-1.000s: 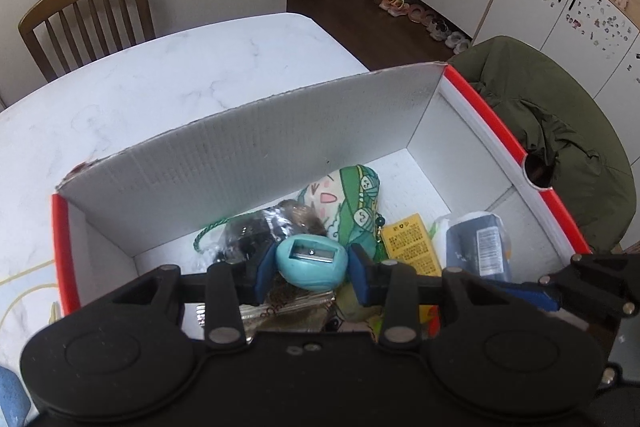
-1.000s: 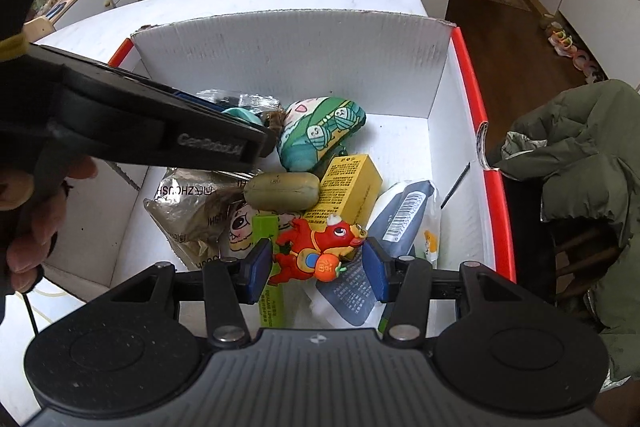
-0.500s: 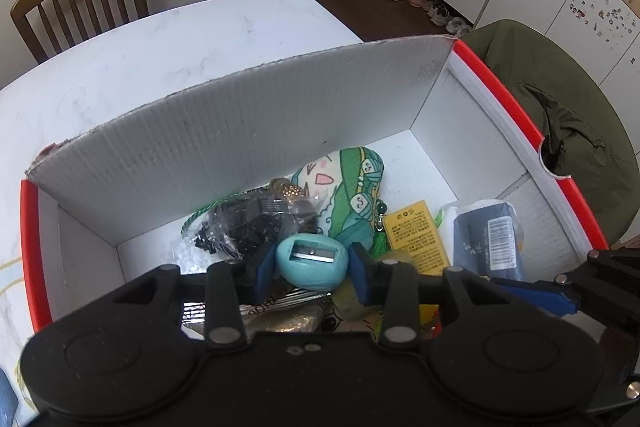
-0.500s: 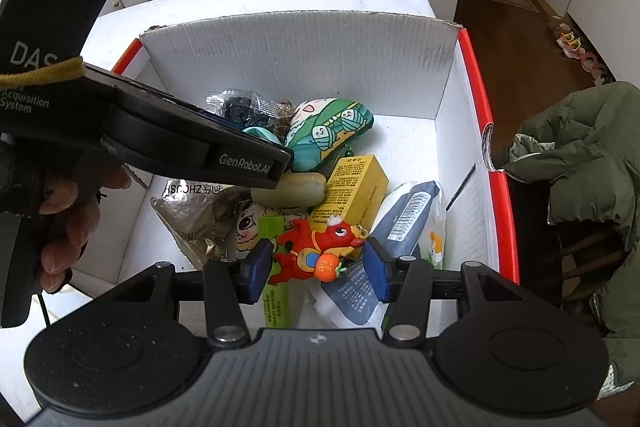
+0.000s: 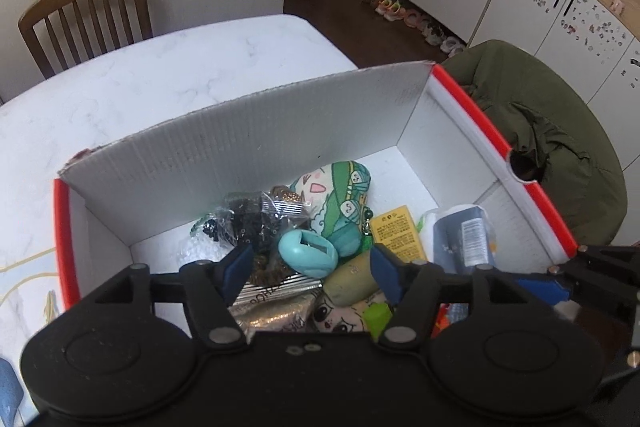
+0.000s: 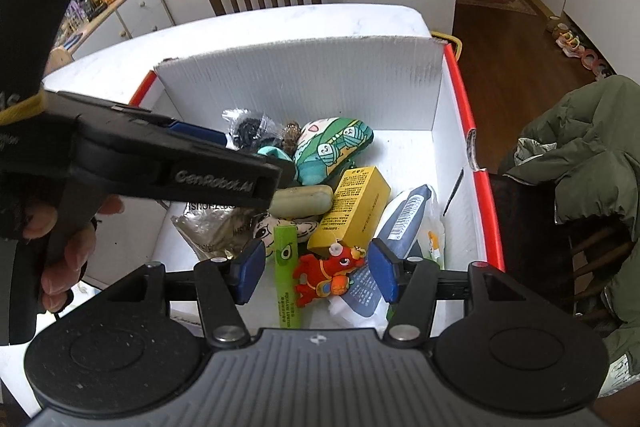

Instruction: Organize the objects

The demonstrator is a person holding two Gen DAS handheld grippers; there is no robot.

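2 grippers hang over a white cardboard box (image 5: 248, 143) with red edges that stands on a white marble table (image 5: 132, 83). The left gripper (image 5: 310, 267) has its blue fingers (image 5: 238, 265) spread wide apart, and the teal egg-shaped pencil sharpener (image 5: 308, 253) lies loose between them, touching neither pad, on top of the pile in the box. The right gripper (image 6: 316, 273) is also spread open, near the front of the box above a red toy bull (image 6: 326, 277), gripping nothing. Just left of the bull lies a green tube (image 6: 286, 267); a yellow carton (image 6: 354, 209) sits beyond it, with a blue and white pouch (image 6: 404, 223) to the right. A green cartoon pouch (image 6: 332, 151) lies farther back, beside a clear bag of dark beads (image 5: 248, 223). A green bar (image 6: 302, 199) rests on a crinkled foil bag (image 6: 208, 227). A green jacket (image 6: 580, 163) hangs over a chair on the right.
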